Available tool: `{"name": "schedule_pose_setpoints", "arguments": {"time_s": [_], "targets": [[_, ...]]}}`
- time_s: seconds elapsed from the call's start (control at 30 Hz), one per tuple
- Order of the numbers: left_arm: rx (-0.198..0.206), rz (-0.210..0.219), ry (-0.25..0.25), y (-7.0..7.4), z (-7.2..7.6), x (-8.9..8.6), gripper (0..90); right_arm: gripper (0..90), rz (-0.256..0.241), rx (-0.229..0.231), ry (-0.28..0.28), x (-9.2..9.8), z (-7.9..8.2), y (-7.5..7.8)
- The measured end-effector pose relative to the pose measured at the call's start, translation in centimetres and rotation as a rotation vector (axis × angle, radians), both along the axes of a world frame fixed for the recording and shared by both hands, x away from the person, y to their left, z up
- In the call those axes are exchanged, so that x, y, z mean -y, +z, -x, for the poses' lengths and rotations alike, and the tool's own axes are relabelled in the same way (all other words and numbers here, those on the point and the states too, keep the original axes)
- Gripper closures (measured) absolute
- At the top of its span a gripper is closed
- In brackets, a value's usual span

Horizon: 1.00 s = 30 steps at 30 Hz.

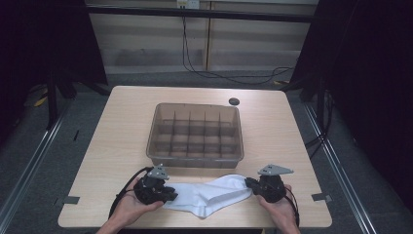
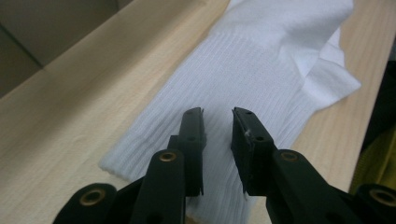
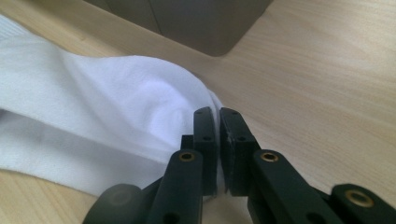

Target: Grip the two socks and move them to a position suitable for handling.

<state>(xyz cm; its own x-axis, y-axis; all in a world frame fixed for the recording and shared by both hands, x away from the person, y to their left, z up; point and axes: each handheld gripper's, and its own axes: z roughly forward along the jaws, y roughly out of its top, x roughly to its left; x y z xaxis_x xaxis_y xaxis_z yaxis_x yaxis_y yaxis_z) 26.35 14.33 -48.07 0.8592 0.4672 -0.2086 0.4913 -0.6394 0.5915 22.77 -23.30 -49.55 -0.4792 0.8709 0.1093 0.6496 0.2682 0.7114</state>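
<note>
From above, a person's two hands rest at the near edge of a table (image 1: 122,126), each holding tongs. The left gripper (image 1: 168,195) sits on the left end of a white sock (image 1: 207,194); the right gripper (image 1: 249,184) meets the sock's right end. The sock lies flat between the two, and a clear divided bin (image 1: 195,134) stands just beyond it, ahead of both tongs. A small dark disc (image 1: 234,101) lies past the bin's far right corner.

Along the left gripper (image 2: 218,112), the jaws stand a narrow way apart above the ribbed cuff of the sock (image 2: 261,65), gripping nothing. The sock runs away ahead of the tips, its far end folded over itself. Bare table (image 2: 70,112) shows to the left of the jaws.

Along the right gripper (image 3: 219,112), the jaws are pressed nearly together, pinching the edge of the sock (image 3: 116,107) at their tips. The cloth spreads off to the left of the jaws, rumpled near the grip. The bin's (image 3: 205,23) corner stands ahead, apart from the sock.
</note>
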Motion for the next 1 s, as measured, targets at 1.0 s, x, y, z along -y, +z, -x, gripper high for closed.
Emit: {"name": "schedule_pose_setpoints", "arguments": {"time_s": [1.0], "targets": [[0.085, -0.003, -0.109, -0.4, 2.0, 3.0, 79.1, 73.7, -0.026, -0.032, 0.231, -6.6, 0.5, -0.2]]}}
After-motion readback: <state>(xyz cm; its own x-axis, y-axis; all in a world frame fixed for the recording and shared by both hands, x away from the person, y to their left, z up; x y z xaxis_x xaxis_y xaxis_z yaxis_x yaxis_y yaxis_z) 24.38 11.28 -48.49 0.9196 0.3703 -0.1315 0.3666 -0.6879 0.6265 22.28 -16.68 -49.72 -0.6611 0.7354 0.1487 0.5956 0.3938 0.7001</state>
